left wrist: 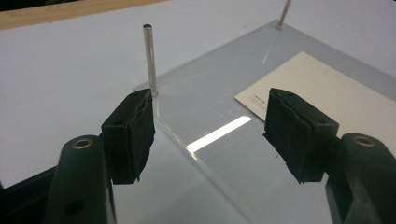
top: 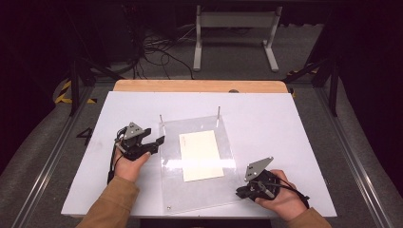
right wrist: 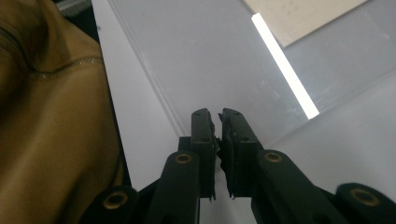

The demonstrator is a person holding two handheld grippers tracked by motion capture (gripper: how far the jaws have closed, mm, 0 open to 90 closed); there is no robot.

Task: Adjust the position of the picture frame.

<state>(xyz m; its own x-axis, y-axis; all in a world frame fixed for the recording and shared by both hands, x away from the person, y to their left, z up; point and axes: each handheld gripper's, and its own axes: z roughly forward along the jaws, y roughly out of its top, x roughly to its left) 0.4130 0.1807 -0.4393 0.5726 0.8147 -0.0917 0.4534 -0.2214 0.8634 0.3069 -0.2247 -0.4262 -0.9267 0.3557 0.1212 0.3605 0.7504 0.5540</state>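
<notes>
A clear acrylic plate point(top: 199, 190) lies flat on the white table point(top: 266, 118), with a cream card point(top: 202, 154) in its middle. Two thin metal posts point(top: 161, 118) stand upright at its far corners. My left gripper point(top: 159, 142) hovers at the plate's left edge. In the left gripper view it point(left wrist: 210, 100) is open with nothing between the pads, the plate's edge point(left wrist: 205, 84) runs between them, and the near post point(left wrist: 150, 60) rises just beyond the left pad. My right gripper point(top: 240, 192) is at the plate's near right corner, shut point(right wrist: 218, 114) and holding nothing, over the plate point(right wrist: 210, 56).
The table's wooden back edge point(top: 199, 85) lies beyond the plate. A tan sleeve point(right wrist: 51, 116) sits close on the left of the right gripper view. A white frame stand point(top: 235, 28) and cables are on the floor behind the table.
</notes>
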